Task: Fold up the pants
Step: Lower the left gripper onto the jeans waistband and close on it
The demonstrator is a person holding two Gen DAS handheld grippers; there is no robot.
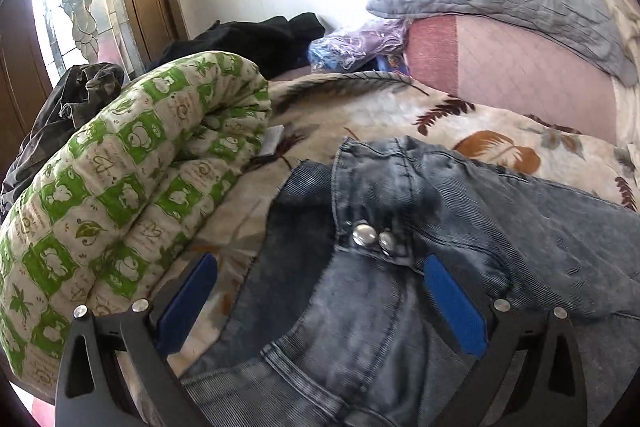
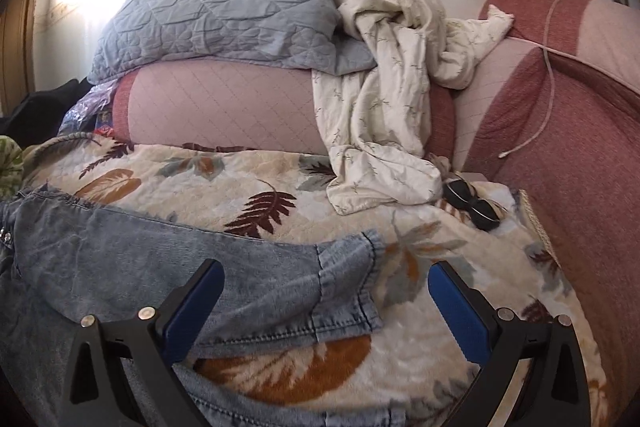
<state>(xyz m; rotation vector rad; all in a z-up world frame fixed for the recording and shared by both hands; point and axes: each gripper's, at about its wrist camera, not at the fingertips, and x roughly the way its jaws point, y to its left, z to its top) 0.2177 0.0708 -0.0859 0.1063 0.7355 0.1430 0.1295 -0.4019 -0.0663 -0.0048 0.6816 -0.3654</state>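
Faded blue jeans (image 1: 392, 227) lie on a leaf-print blanket (image 1: 460, 123). In the left wrist view their waistband with two metal buttons (image 1: 372, 238) sits between the blue pads of my left gripper (image 1: 320, 269), which is open and hovers just above the denim. In the right wrist view one pant leg (image 2: 200, 267) stretches rightward to its cuffed hem (image 2: 352, 287), and a second leg lies along the bottom edge. My right gripper (image 2: 326, 277) is open over that hem, its left pad (image 2: 196, 307) above the leg and its right pad above bare blanket.
A rolled green-and-white quilt (image 1: 128, 187) borders the jeans on the left. Dark clothes (image 1: 256, 39) lie behind it. A grey quilted pillow (image 2: 216, 15), a crumpled white sheet (image 2: 384, 99) and pink bolsters (image 2: 224, 107) line the back. Black sunglasses (image 2: 472, 205) rest on the blanket (image 2: 248, 179).
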